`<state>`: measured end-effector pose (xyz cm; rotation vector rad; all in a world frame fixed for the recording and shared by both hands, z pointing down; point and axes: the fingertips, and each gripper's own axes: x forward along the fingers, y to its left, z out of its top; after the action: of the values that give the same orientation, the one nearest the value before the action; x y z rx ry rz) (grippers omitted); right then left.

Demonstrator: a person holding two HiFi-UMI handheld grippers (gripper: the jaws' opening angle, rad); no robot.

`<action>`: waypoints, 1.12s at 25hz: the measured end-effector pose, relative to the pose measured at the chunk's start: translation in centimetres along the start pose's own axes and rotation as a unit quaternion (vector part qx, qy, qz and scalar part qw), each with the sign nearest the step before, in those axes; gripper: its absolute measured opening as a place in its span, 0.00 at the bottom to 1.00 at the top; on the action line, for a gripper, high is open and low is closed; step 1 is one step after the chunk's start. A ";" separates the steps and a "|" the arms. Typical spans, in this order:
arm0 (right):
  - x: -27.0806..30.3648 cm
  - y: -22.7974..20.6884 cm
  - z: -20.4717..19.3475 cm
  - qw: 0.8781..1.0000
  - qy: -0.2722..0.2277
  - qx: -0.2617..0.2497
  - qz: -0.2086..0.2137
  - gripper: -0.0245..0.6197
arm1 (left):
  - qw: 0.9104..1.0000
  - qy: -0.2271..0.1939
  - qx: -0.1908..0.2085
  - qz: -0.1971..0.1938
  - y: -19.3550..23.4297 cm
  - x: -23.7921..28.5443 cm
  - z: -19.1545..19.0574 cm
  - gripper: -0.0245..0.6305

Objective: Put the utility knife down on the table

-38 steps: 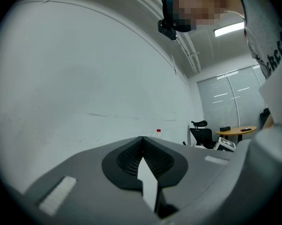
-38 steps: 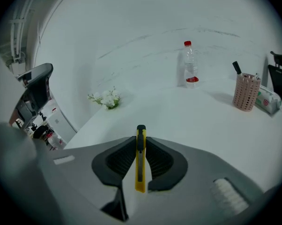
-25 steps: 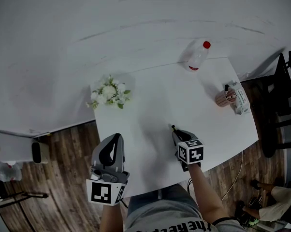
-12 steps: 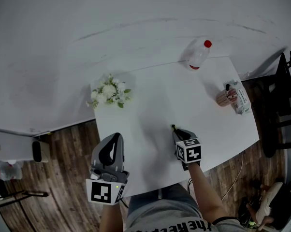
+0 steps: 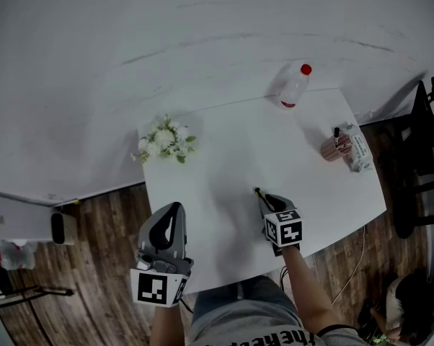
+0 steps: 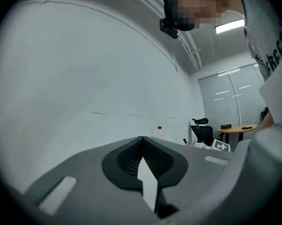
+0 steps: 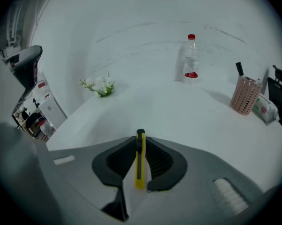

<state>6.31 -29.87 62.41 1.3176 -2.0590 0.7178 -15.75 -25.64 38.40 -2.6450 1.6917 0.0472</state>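
Got the knife [image 7: 140,161] clamped in the right gripper [image 5: 266,200], above the table [image 5: 224,150] near its 6 o'clock edge, tip toward 11 o'clock. Over at 9 o'clock, just the left gripper [image 5: 172,216], pinched closed on nothing.

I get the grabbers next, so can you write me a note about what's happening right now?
Right gripper: shut on the yellow utility knife, held over the near part of the white table.
Left gripper: shut, nothing in it, by the table's near left corner.
Also on the table: flowers at the far left, a water bottle at the far edge, and a pink pen holder on the right.
Done: the knife is over a bare spot.
Left: lower it flat onto the table, open the jaws, and pull the gripper away.
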 end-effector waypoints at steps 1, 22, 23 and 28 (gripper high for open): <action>-0.4 0.0 0.2 1.000 -0.009 0.003 0.001 0.11 | 1.000 0.001 0.000 -0.001 -0.2 -0.1 0.0 0.06; -10.5 2.4 5.8 0.979 -0.200 -0.031 0.036 0.04 | 1.000 -0.008 0.010 -0.023 -4.4 -1.0 1.3 0.06; -11.0 2.5 6.0 0.977 -0.206 -0.032 0.036 0.04 | 1.000 -0.009 0.010 -0.023 -4.6 -1.0 1.4 0.06; -13.7 2.9 7.1 0.970 -0.237 -0.046 0.031 0.04 | 0.999 -0.013 0.012 -0.029 -5.8 -1.2 1.8 0.06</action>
<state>7.03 -25.47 47.36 1.4833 -2.4811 0.3437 -11.05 -22.06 36.56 -2.6630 1.5974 0.0597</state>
